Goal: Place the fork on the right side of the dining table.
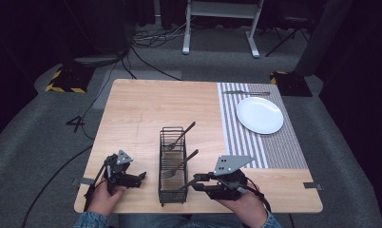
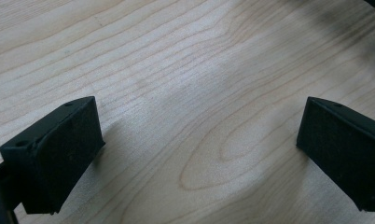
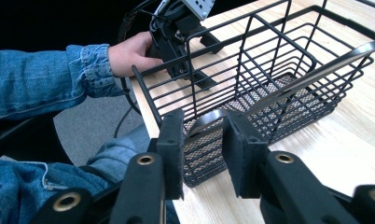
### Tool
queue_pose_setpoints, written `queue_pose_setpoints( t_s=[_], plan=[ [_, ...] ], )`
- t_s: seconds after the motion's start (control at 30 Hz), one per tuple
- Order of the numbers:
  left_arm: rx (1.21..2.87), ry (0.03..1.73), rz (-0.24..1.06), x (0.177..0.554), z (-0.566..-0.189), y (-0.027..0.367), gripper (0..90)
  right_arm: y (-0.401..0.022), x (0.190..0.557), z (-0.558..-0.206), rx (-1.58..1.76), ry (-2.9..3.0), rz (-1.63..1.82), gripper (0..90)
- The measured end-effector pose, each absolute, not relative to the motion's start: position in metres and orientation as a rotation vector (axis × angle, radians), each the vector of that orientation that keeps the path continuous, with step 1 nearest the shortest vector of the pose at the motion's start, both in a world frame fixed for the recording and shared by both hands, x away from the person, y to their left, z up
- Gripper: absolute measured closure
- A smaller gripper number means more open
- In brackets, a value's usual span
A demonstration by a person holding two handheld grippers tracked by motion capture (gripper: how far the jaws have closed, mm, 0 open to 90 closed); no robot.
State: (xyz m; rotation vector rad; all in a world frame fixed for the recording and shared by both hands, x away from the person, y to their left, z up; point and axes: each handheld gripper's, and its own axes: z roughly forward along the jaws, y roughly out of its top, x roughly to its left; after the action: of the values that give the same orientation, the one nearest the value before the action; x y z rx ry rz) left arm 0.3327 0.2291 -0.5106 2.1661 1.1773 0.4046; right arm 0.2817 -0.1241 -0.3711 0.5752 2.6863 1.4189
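While standing on the pale wooden table (image 1: 141,109), looks like this: black wire basket (image 1: 161,161), long and narrow, with divided compartments and fine mesh floor. Right of basket and farther back, striped placemat (image 1: 274,147) under white round plate (image 1: 259,115). Inside basket, leaning metal forks (image 1: 179,137). Left of basket, left gripper (image 1: 140,176), jaws wide apart over bare wood. Right of basket at near end, right gripper (image 3: 202,149), jaws narrowly parted around flat metal handle (image 3: 209,117), not clearly pinching. No readable writing anywhere.
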Motion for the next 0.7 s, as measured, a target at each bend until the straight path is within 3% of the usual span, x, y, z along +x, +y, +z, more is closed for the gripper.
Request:
queue_pose_setpoints(
  t_s=[0.7],
  plan=[
    [2.167,1.178,0.404,0.333,-0.511,0.229,0.3,-0.117,0.272,-0.363,0.512,2.673,1.413,79.5]
  ],
)
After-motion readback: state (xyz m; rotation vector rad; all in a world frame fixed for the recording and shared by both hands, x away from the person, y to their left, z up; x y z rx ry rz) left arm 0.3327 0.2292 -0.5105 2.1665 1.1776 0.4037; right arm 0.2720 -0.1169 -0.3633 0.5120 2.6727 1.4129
